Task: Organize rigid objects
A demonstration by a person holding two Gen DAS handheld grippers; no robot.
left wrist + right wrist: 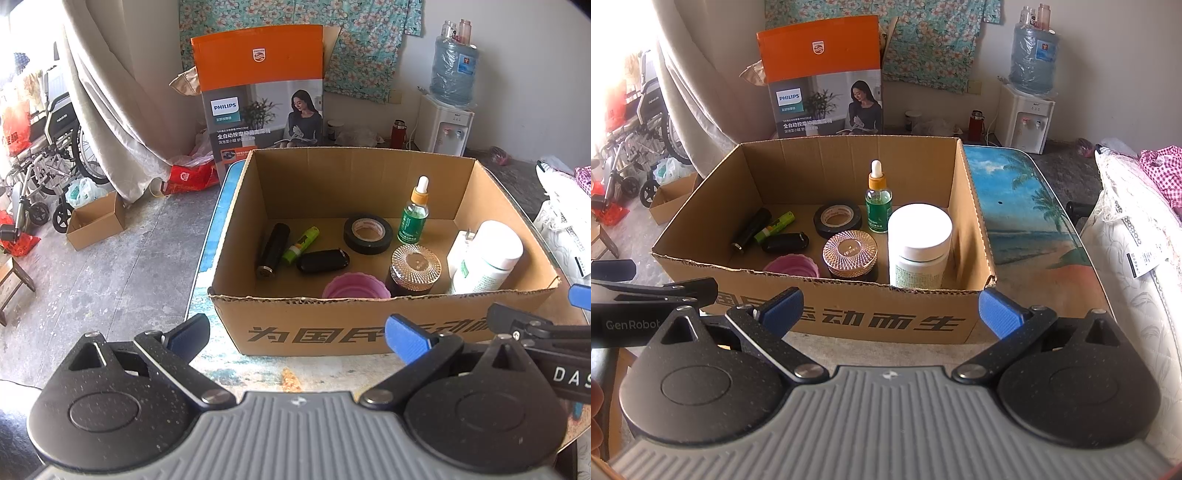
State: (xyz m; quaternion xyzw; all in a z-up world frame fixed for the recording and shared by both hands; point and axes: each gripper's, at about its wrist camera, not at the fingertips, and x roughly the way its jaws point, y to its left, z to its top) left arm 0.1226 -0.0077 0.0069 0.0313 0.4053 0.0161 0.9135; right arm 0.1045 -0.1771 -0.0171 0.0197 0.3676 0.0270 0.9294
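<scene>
An open cardboard box [332, 328] [849, 314] sits on the table. It holds a black tape roll [368, 233] [837, 218], a green dropper bottle [414, 214] [878, 206], a white pill bottle [487, 258] [919, 245], a jar with a patterned lid [415, 267] [850, 253], a pink cup [356, 286] [792, 266], a black cylinder [272, 249] [750, 229], a green glue stick [301, 243] [775, 226] and a black case [322, 260] [785, 242]. My left gripper [297, 338] and right gripper [892, 312] are open and empty in front of the box.
The table top [1027, 206] has a beach picture. A Philips box [264, 92] stands behind the cardboard box. A water dispenser [448, 122] is at the back right. A wheelchair [51, 155] and a small carton [96, 221] are on the floor at left. Bedding [1137, 229] lies at right.
</scene>
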